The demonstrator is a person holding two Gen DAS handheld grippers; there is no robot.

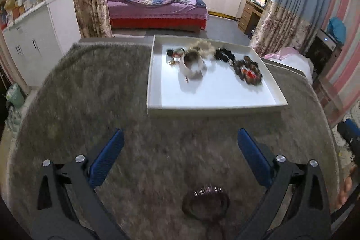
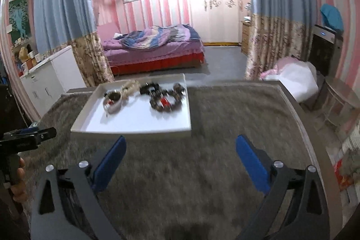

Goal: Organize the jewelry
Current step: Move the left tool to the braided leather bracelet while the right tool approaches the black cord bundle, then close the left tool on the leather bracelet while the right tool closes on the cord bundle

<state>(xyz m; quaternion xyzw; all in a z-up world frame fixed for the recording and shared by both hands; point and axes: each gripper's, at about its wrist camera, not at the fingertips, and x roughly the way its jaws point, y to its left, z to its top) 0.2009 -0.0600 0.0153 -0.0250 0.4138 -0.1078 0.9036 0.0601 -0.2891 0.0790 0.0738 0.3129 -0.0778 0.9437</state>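
Both claws released over grey rug [image 1: 90, 87], nothing gripped.
White tray [image 1: 216, 102] at 12 o'clock from left gripper [image 1: 180, 138], at 11 o'clock from right gripper [image 2: 180, 145]; holds dark bead bracelet [image 1: 247, 70], white bangle [image 1: 193, 62]. Purple bracelet [image 1: 205, 204] on rug at 6 o'clock, between left fingers [image 1: 108, 159], untouched.

I see the counter [image 1: 290, 70] covered by a shaggy grey rug [image 1: 94, 91]. On the rug sits a shallow white tray [image 1: 216, 105] at the far side, and a purplish bracelet [image 1: 205, 202] lies near me
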